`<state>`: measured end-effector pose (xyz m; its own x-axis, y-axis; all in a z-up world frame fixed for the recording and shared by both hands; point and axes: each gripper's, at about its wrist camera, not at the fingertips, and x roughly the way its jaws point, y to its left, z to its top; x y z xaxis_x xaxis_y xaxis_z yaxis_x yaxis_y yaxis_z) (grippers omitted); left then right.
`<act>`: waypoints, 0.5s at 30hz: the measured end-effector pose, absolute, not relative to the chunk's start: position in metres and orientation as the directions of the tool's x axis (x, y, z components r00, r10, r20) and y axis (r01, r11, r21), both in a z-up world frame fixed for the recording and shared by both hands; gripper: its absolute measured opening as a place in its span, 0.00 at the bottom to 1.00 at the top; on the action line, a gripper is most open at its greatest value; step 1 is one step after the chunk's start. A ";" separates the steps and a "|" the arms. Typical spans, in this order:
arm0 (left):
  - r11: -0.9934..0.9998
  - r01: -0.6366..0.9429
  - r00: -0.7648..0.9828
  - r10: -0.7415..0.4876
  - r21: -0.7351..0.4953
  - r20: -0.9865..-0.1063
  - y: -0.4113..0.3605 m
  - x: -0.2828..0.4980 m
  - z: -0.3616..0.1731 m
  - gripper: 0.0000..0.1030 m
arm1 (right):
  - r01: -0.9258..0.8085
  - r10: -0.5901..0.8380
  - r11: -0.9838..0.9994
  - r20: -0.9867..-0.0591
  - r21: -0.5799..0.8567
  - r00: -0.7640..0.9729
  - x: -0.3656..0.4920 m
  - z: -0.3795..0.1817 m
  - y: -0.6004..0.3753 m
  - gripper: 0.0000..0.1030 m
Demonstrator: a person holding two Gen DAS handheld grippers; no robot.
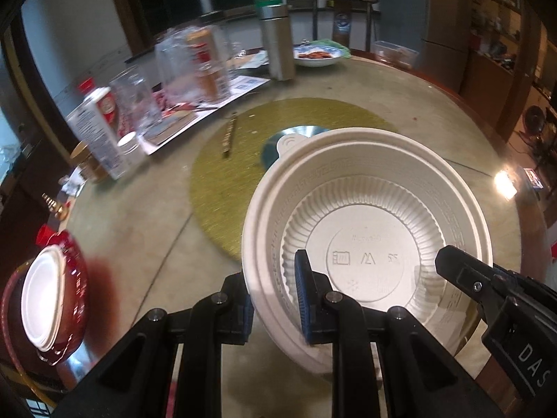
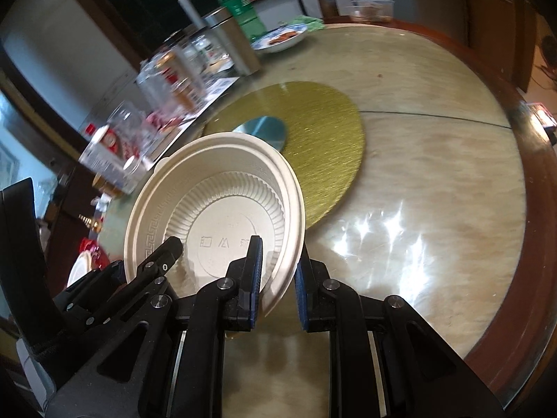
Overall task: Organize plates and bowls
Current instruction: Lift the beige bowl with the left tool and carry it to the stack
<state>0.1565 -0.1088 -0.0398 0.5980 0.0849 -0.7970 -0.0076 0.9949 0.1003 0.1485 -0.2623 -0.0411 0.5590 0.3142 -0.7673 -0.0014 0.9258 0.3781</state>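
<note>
Both grippers, the left gripper and right gripper, have jaws grasping the white bowl rim at 7 and 5 o'clock, so keep it level above the surface.

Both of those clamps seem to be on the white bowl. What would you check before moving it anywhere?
1. Left hand-held gripper straddles the white bowl rim, one finger inside, one outside: ok.
2. Right hand-held gripper straddles the opposite rim: ok.
3. Both pinching firmly: cannot tell.
4. Bowl empty, nothing to spill: ok.
5. Bowl level: not ok, it sits tilted.
6. Possible stacking spot, the red bowl with a white one inside, at the table edge, unobstructed: ok.
</note>
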 end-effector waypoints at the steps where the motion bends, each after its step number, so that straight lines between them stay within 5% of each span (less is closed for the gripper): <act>1: 0.995 -0.021 0.598 0.092 0.099 -0.796 -0.103 0.153 -0.039 0.19 | -0.012 0.319 0.926 -0.767 0.376 0.557 0.146 -0.040 -0.257 0.16; 15: 0.977 -0.204 0.590 0.177 0.066 -0.788 -0.005 0.113 -0.033 0.19 | -0.202 0.397 0.918 -0.764 0.342 0.509 0.130 -0.031 -0.156 0.16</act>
